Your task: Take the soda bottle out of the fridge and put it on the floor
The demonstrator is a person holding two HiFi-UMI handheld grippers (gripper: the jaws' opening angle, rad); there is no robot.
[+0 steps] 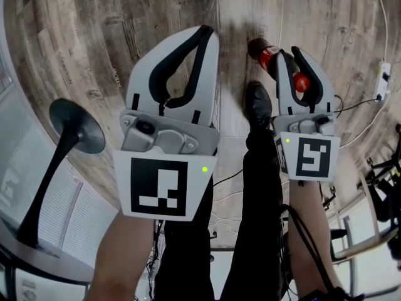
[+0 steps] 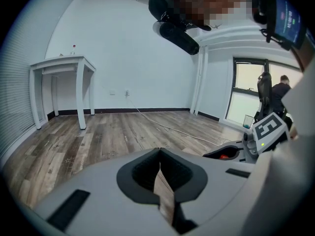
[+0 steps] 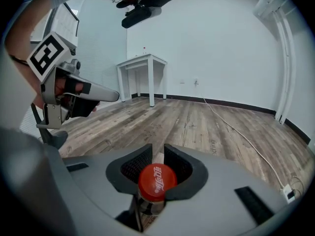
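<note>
My right gripper is shut on the neck of a soda bottle, just under its red cap. The dark bottle with its red label hangs tilted over the wooden floor, ahead of a black shoe. In the right gripper view the cap sits between the black pads, and the gripper closes around the neck below it. My left gripper hovers over the floor with its jaws closed and nothing between them; the left gripper view shows the gripper with its tips meeting.
A black pedestal stand rises at the left. A white power strip with cables lies at the right. A white table stands by the far wall, and a cable runs across the floor. A person stands by the window.
</note>
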